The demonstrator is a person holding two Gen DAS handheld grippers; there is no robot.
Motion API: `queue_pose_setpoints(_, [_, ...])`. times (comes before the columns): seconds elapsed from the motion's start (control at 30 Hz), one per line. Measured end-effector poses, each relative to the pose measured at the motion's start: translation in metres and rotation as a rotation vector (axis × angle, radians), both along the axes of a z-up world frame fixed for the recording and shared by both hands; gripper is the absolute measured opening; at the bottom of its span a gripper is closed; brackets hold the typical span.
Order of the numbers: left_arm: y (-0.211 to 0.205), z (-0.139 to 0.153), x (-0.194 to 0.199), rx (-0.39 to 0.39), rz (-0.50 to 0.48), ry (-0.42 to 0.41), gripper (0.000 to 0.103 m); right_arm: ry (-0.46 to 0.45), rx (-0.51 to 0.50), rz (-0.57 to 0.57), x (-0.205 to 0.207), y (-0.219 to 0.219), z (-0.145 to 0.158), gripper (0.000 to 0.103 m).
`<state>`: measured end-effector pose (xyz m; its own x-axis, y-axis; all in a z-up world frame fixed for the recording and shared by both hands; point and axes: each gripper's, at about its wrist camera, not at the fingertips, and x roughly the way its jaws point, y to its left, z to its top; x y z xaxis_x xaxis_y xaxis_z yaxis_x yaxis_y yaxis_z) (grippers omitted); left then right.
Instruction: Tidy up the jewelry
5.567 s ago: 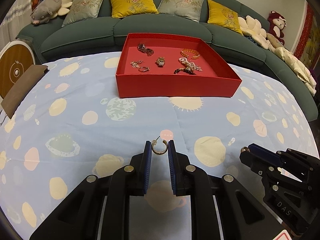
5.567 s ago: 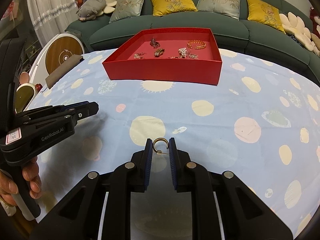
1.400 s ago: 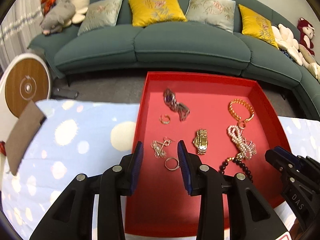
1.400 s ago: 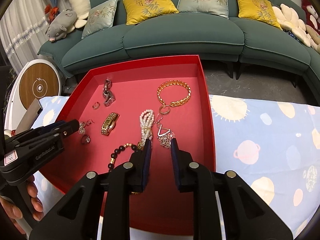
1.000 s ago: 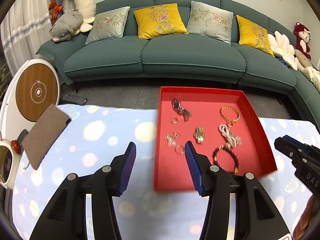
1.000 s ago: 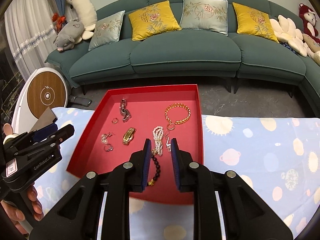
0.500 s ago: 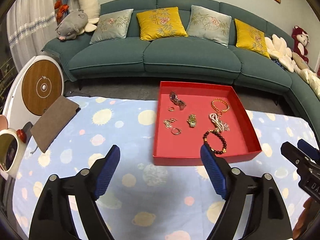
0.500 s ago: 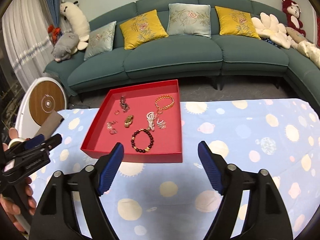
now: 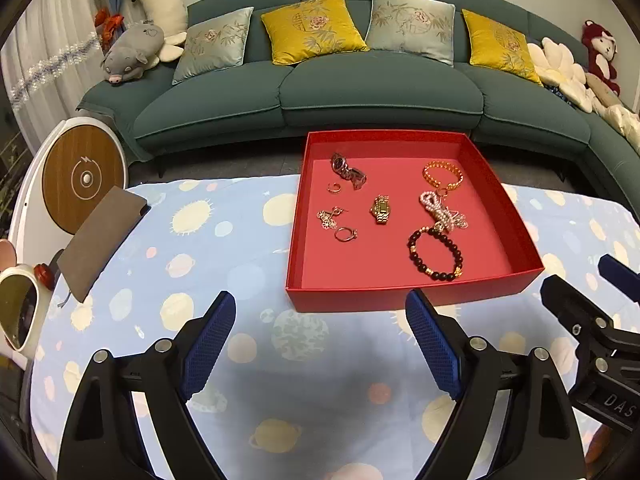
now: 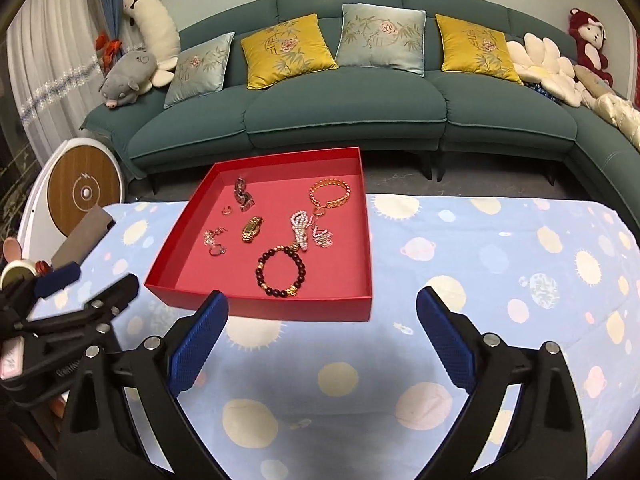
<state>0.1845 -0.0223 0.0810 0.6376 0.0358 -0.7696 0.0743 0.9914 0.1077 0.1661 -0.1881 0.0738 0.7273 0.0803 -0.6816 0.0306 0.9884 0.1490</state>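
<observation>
A red tray [image 9: 416, 298] [image 10: 264, 307] sits on the blue planet-print cloth and holds several jewelry pieces: a dark bead bracelet [image 9: 434, 254] [image 10: 281, 271], a gold chain bracelet [image 9: 443, 174] [image 10: 330, 194], a pearl strand [image 9: 436, 208] [image 10: 301, 228], a gold watch [image 9: 381, 209] [image 10: 252, 229], a dark watch [image 9: 348, 166], small rings and earrings [image 9: 345, 234]. My left gripper [image 9: 320, 344] is wide open and empty, short of the tray's near wall. My right gripper [image 10: 322, 344] is also wide open and empty, near the tray's front wall.
A green sofa [image 9: 376, 92] with cushions stands behind the table. A brown pouch [image 9: 100, 236] lies at the cloth's left edge, beside a round white and wood device [image 9: 80, 178]. The right gripper's body [image 9: 592, 340] shows at the right of the left wrist view.
Both grippers carried gold hoop earrings to the tray, released them there, then pulled back toward me and opened wide. Both are now empty.
</observation>
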Motion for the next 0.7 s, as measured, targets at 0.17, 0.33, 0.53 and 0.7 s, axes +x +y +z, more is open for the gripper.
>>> queue_pose_setpoints(0.17, [0.005, -0.013, 0.006, -0.002, 0.003, 0.041, 0.084, 0.038, -0.07, 0.001, 0.003, -0.001, -0.012, 0.093])
queue_pose_setpoints(0.33, [0.005, -0.016, 0.006, -0.013, 0.003, 0.051, 0.084, 0.053, -0.031, -0.023, 0.004, -0.012, -0.015, 0.093])
queue_pose_setpoints(0.53, [0.002, -0.017, 0.005, 0.0, -0.009, 0.051, 0.084, 0.046, -0.047, -0.013, 0.002, -0.009, -0.013, 0.093])
queue_pose_setpoints(0.7, [0.001, -0.016, 0.004, 0.003, -0.011, 0.048, 0.084, 0.047, -0.051, 0.006, 0.0, -0.002, -0.013, 0.094])
